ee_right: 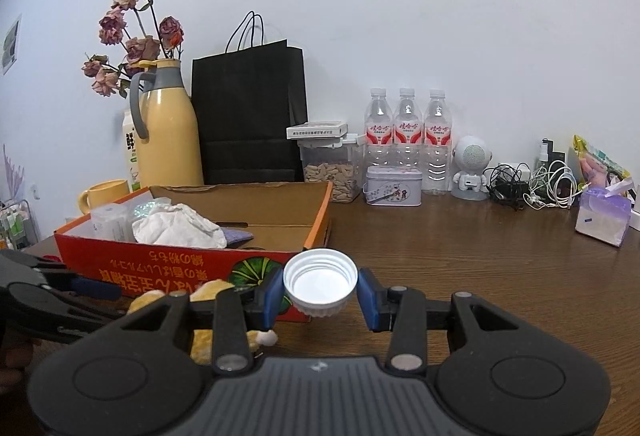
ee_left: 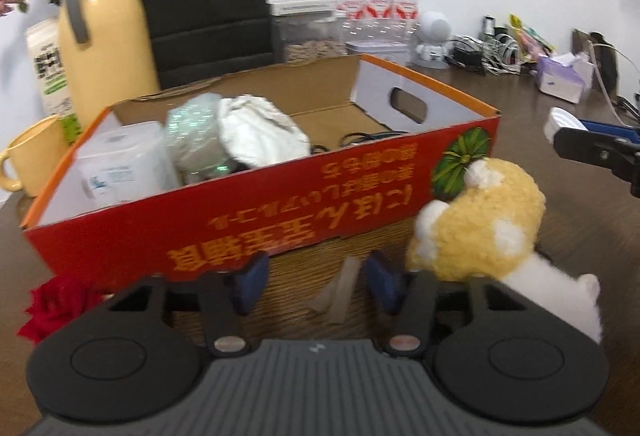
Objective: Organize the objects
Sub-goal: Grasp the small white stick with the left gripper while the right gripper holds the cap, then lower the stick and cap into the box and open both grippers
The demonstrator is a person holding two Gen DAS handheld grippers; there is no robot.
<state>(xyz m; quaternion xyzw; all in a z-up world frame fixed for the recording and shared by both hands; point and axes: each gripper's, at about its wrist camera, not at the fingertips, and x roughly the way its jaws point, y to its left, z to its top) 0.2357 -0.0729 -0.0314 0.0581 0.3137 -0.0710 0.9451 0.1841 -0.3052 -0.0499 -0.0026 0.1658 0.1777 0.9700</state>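
right tongs (ee_right: 320,294) clamped on a white bottle cap (ee_right: 320,282), open side toward the camera, held above the surface (ee_right: 480,276) near the corner of the red cardboard box (ee_left: 224,220), likely staged for dropping in. left tongs (ee_left: 316,278) partly apart with nothing between the pads, low in front of the box. plush toy (ee_left: 476,224) lies just beside them against the box wall, probably the next pick.

White ribbed cap (ee_right: 320,282), open side up, above table, near red cardboard box (ee_right: 192,260)
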